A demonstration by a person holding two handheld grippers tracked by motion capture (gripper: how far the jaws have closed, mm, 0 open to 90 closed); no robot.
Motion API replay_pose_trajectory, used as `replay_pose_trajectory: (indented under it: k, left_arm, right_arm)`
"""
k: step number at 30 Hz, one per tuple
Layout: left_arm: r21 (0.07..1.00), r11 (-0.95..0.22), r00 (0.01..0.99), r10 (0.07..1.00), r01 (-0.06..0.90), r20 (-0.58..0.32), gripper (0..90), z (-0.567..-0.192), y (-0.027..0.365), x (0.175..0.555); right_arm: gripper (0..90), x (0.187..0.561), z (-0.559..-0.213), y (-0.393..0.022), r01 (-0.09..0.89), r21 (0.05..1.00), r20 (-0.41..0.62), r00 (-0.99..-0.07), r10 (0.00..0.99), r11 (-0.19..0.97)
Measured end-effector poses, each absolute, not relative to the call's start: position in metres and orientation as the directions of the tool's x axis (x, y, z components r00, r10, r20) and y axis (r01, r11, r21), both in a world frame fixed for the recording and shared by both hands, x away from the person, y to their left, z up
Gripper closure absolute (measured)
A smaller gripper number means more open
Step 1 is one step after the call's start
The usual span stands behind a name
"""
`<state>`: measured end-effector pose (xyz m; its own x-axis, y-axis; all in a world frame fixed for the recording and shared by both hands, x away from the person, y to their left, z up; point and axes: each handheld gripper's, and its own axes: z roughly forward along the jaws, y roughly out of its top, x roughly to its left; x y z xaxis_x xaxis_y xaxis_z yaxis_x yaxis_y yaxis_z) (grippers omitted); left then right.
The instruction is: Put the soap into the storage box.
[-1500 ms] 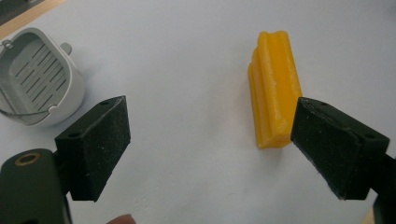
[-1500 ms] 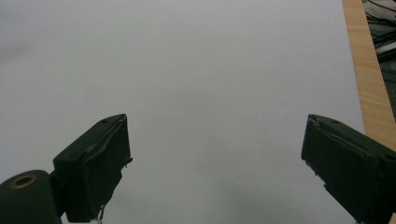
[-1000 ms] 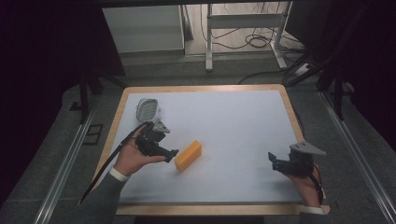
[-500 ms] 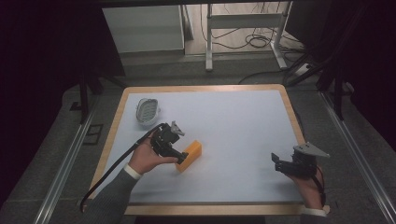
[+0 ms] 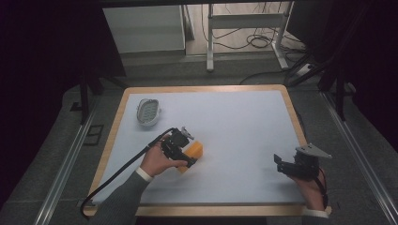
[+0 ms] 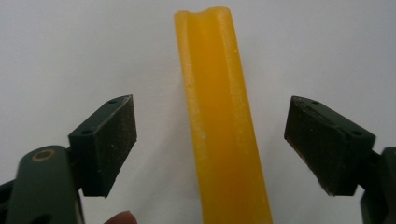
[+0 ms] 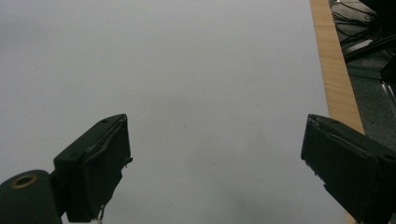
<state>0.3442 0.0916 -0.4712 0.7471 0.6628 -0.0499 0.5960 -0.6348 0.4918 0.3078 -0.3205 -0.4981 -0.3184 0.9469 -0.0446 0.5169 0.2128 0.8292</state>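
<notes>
A long yellow block [image 5: 195, 149] lies on the white table top, left of centre. My left gripper [image 5: 189, 158] sits low over it. In the left gripper view the block [image 6: 219, 116] runs lengthwise between the two dark pads [image 6: 112, 140], with a gap on each side. The jaws have just been closing around it, and the pads are not touching it, so the gripper is open. My right gripper [image 5: 280, 165] rests near the table's front right, also open. Between its jaws [image 7: 215, 168] there is just bare table.
A small white oval dish [image 5: 148, 111] with a ribbed inside stands at the back left of the table. The table has a wooden rim [image 5: 202, 88]. A black cable [image 5: 117, 176] trails from the left gripper off the front left edge.
My left hand has moved right and down from beside the oval dish until its jaws straddle the yellow block. The right hand has stayed put.
</notes>
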Motion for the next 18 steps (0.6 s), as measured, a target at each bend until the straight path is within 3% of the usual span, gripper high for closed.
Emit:
replay_pose_trajectory:
  k: [9, 15, 16, 18]
  left_arm:
    - [0.455, -0.631, 0.736, 0.672, 0.628, -0.083, 27.1, -0.486, 0.084, 0.352]
    - [0.449, -0.624, 0.722, 0.688, 0.639, -0.072, 38.5, -0.494, 0.081, 0.356]
    - [0.449, -0.625, 0.722, 0.688, 0.639, -0.070, 45.5, -0.494, 0.080, 0.357]
    - [0.445, -0.627, 0.725, 0.684, 0.640, -0.078, 49.0, -0.495, 0.080, 0.357]
  right_arm:
    - [8.2, 0.309, -0.500, -0.321, 0.525, 0.822, -0.051, -0.317, 0.947, 0.219]
    - [8.2, 0.309, -0.501, -0.321, 0.528, 0.819, -0.057, -0.314, 0.948, 0.225]
    - [8.1, 0.309, -0.501, -0.321, 0.528, 0.819, -0.058, -0.313, 0.948, 0.224]
    - [8.2, 0.309, -0.501, -0.322, 0.529, 0.819, -0.059, -0.310, 0.949, 0.224]
